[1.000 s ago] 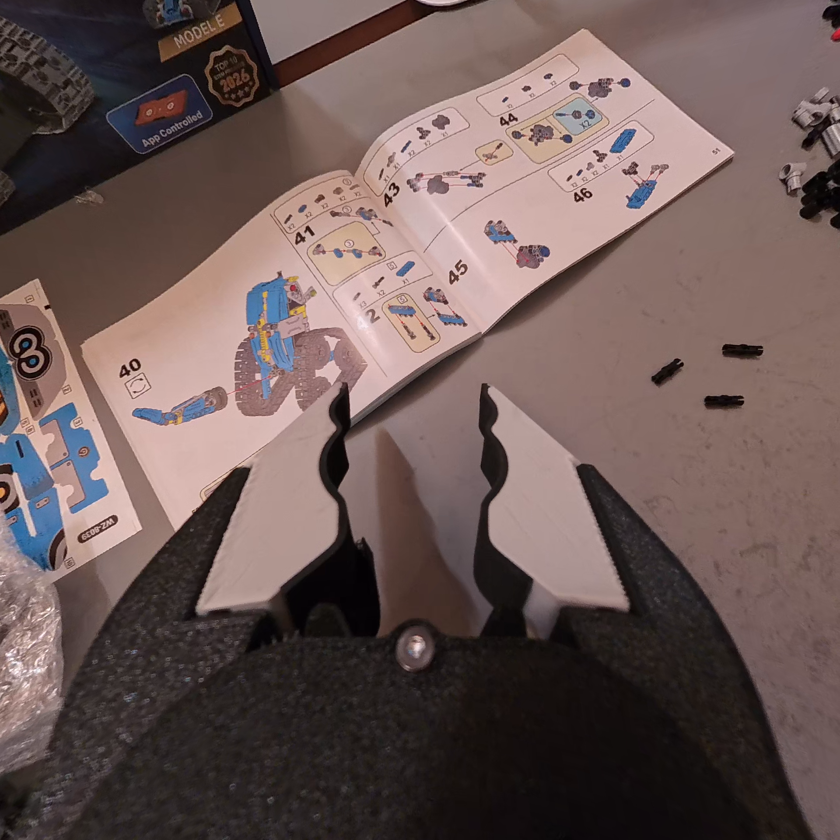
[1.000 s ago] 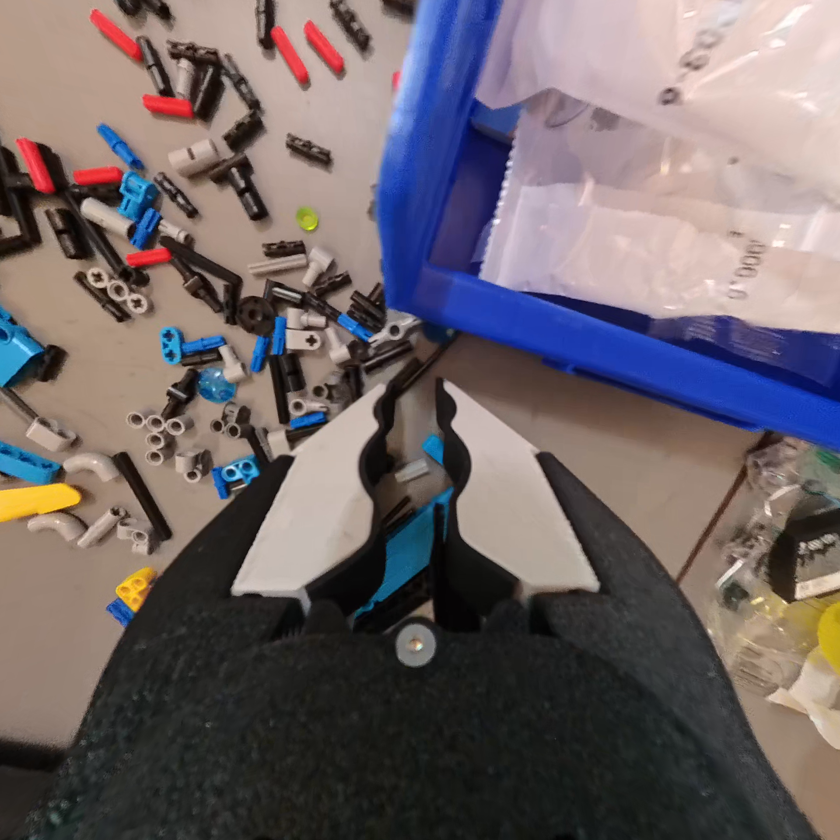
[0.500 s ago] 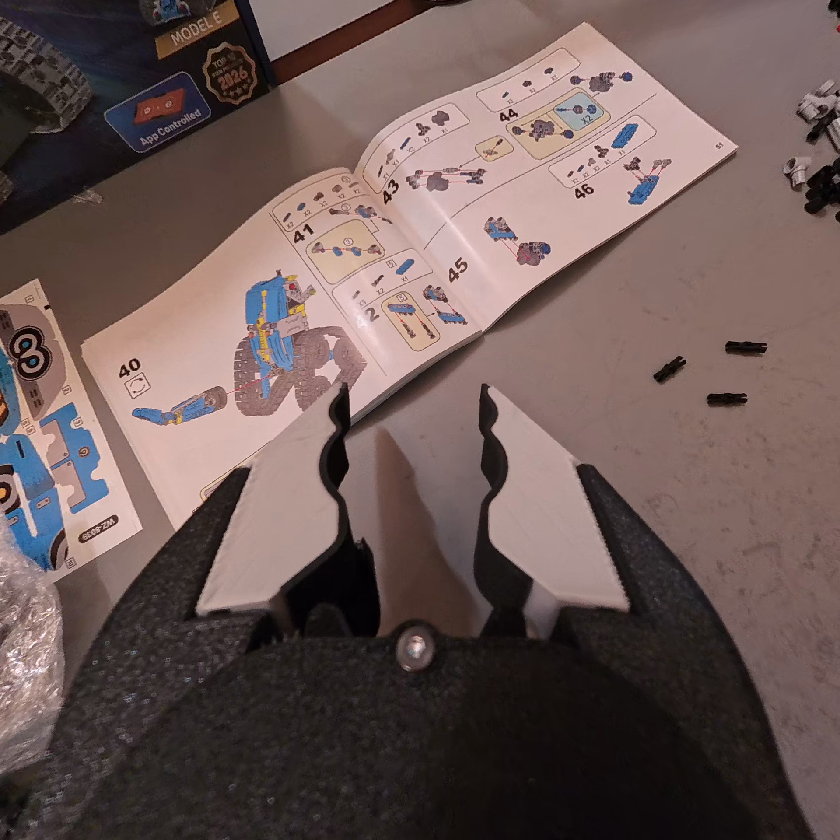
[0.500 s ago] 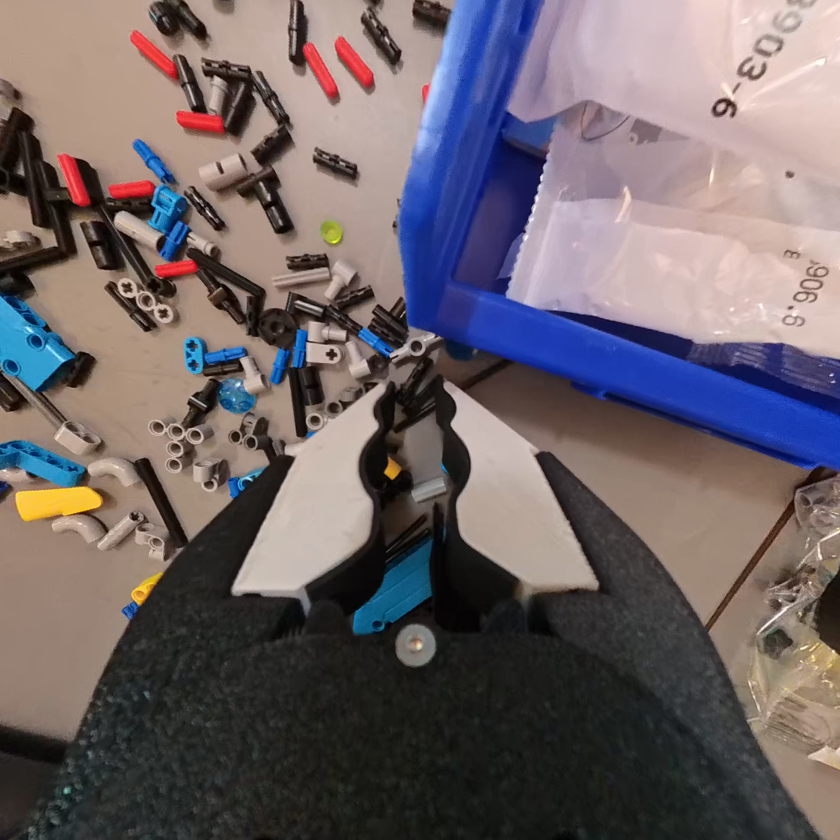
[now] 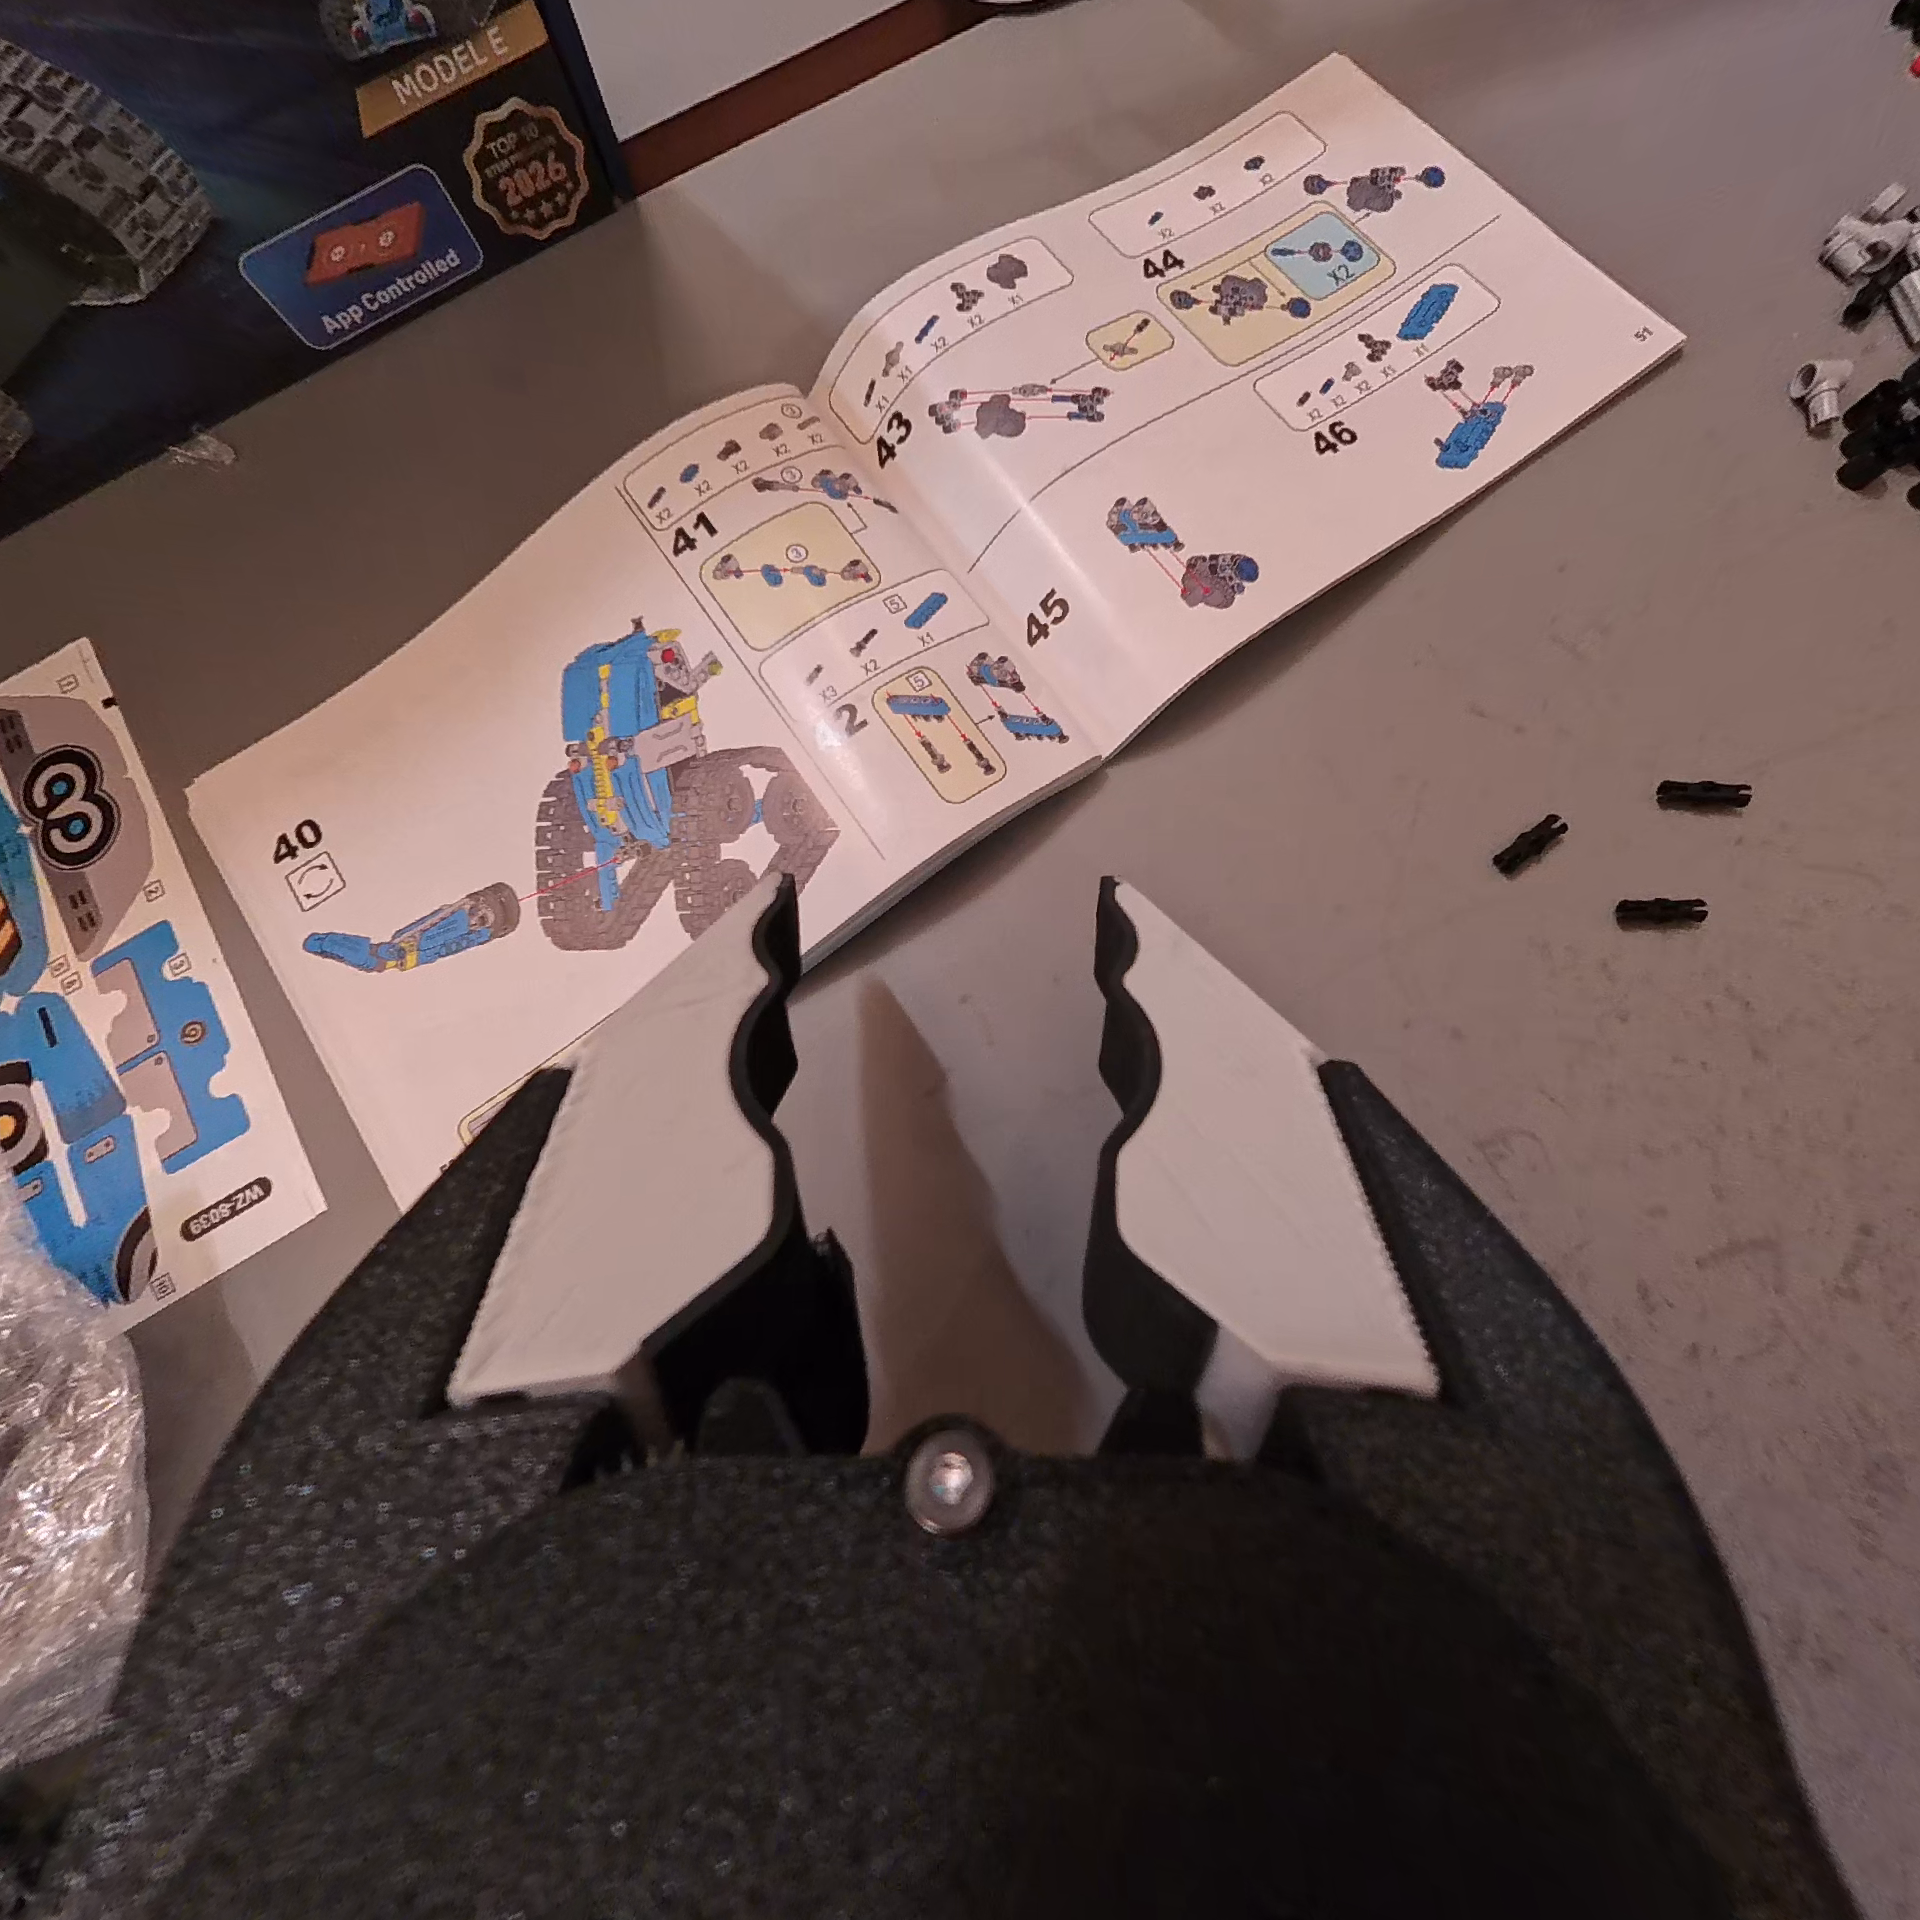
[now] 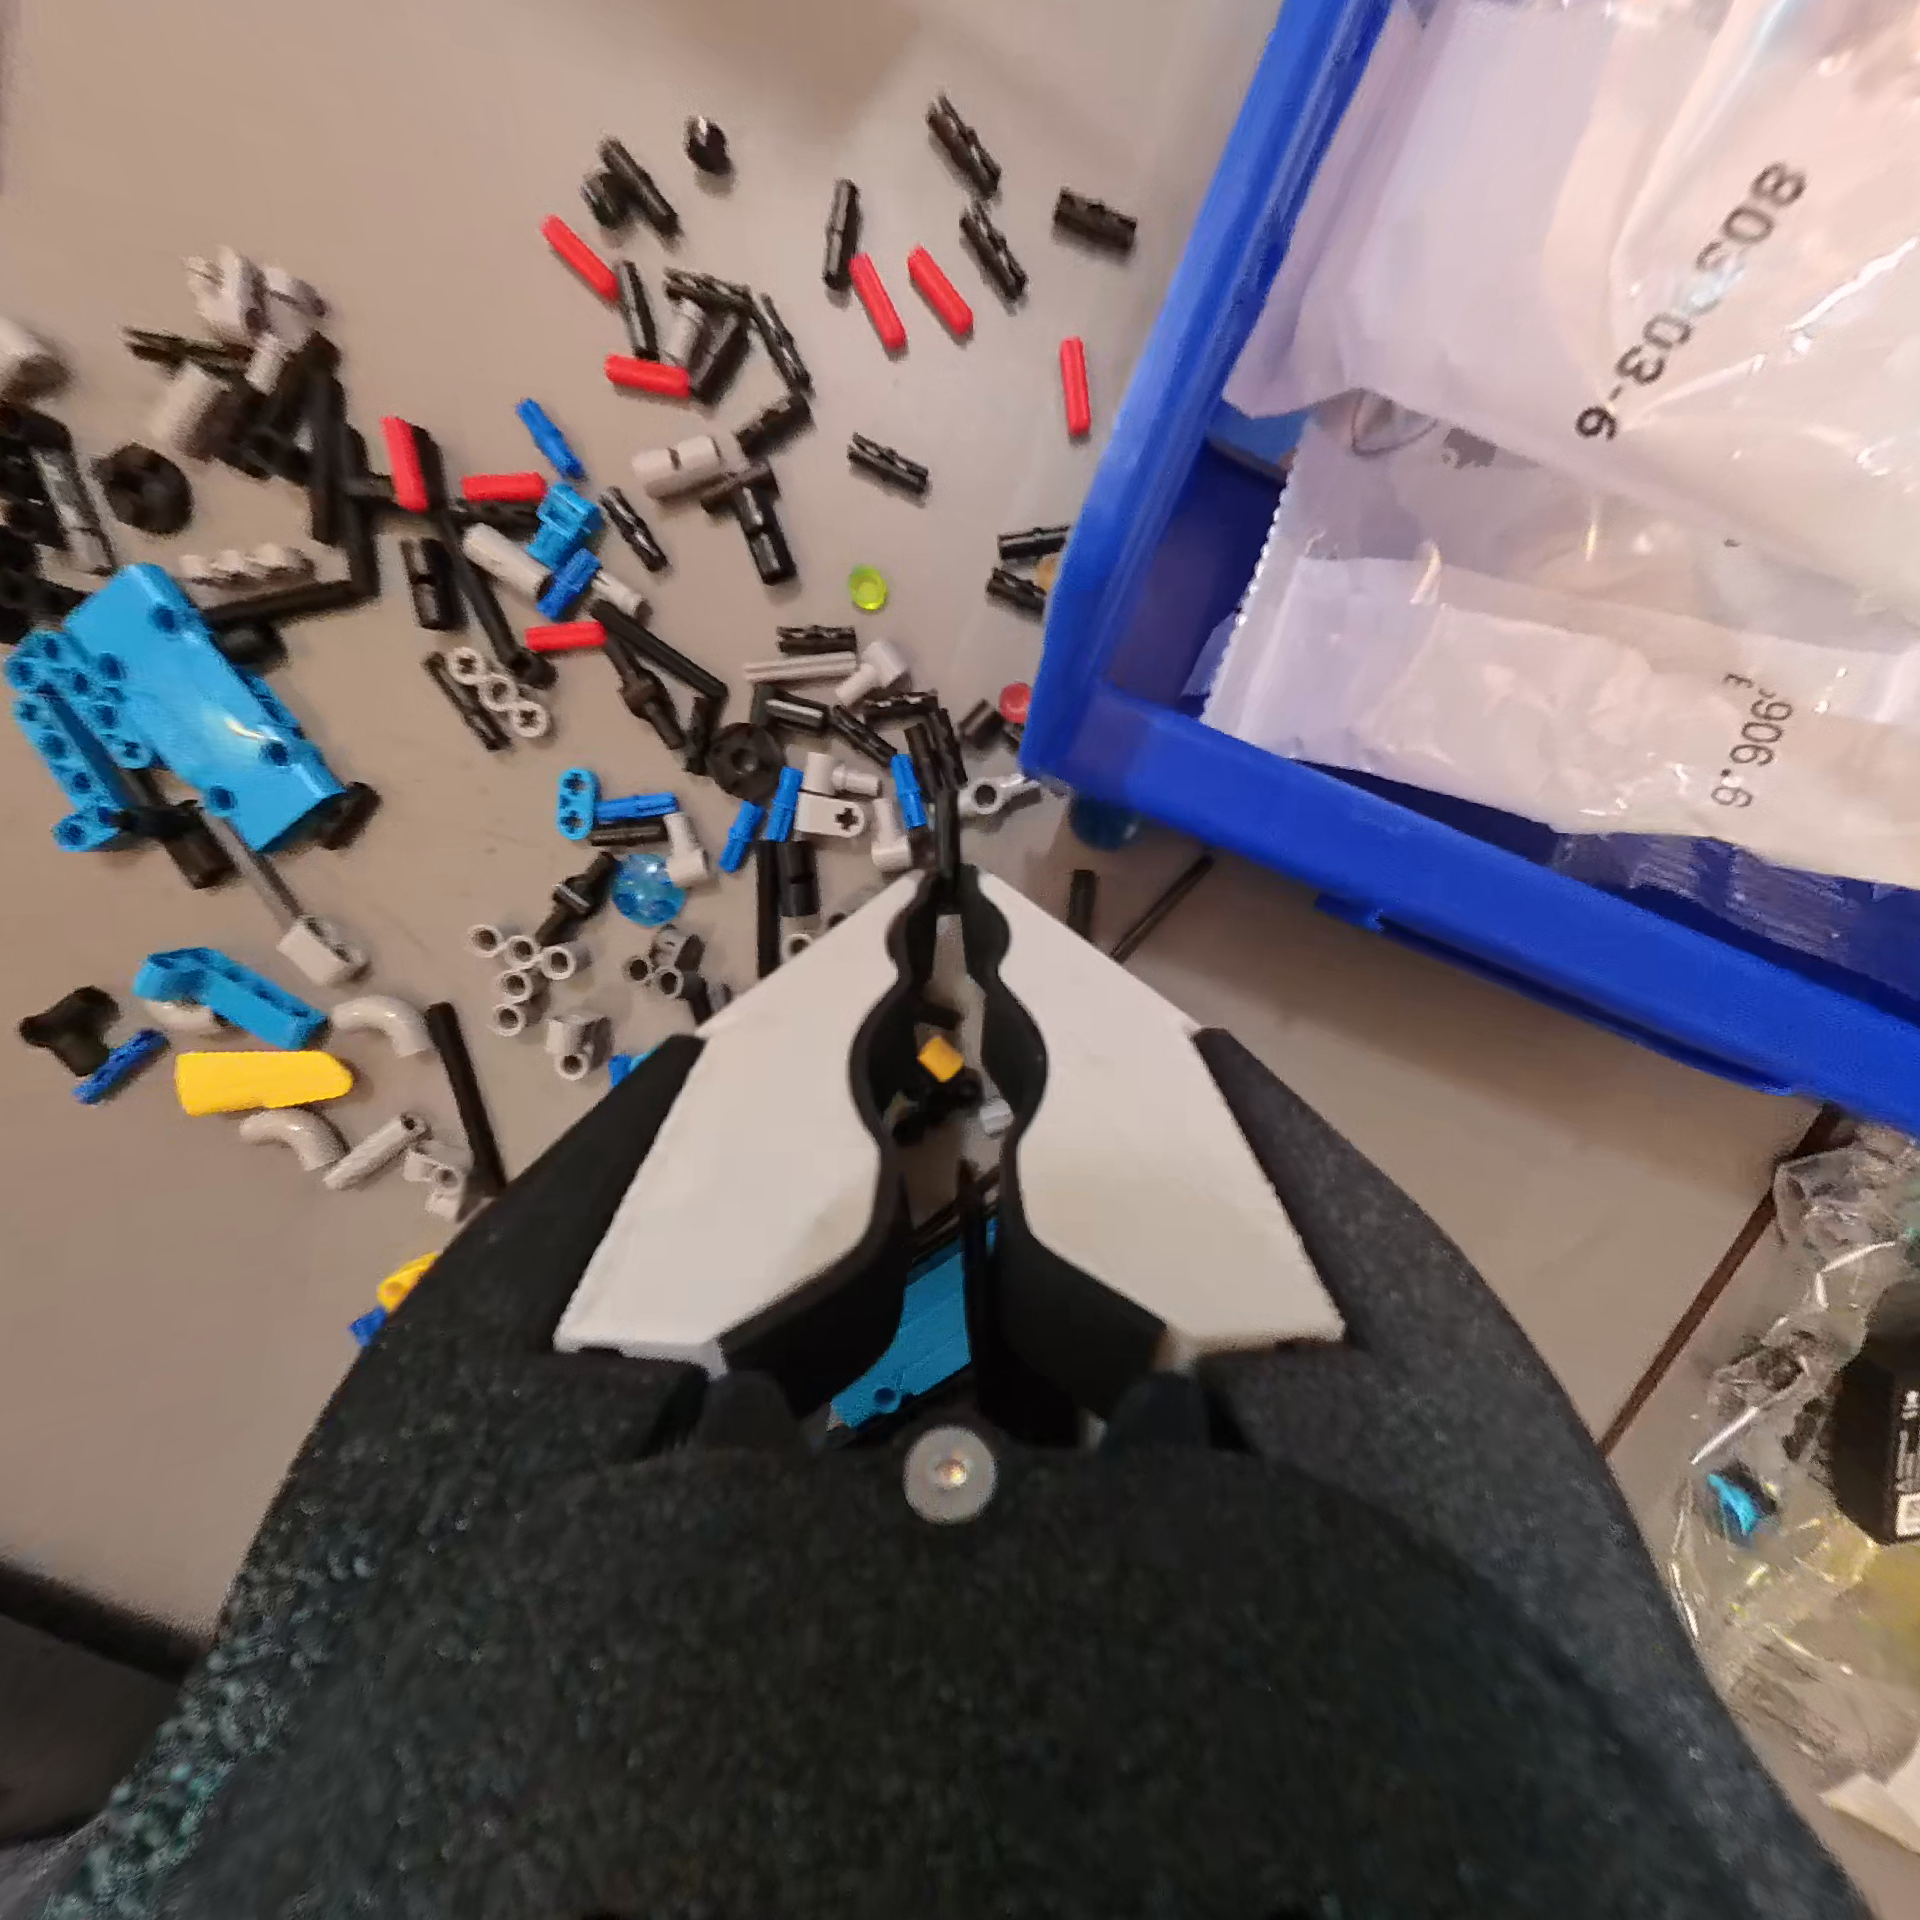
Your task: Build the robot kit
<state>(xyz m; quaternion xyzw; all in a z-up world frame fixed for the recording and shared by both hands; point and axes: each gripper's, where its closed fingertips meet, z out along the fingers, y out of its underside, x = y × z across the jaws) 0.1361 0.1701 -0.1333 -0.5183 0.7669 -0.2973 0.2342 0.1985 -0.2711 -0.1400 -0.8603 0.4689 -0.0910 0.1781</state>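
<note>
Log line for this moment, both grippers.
left hand-held gripper: open, empty, over table beside instruction booklet | right hand-held gripper: shut on thin black rod beside blue bin

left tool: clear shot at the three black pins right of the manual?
Probably yes. The left tool is open and empty, and the three black pins lie apart on bare table with nothing between.

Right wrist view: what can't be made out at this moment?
- Whether the right gripper, nearly shut, pinches the thin black piece at its tips: blurred.
- The blue part beneath it: mostly hidden by the fingers.
- The blue bin: its contents are covered by plastic bags and cut off by the frame edge.
- The left gripper: not in view here.
</note>
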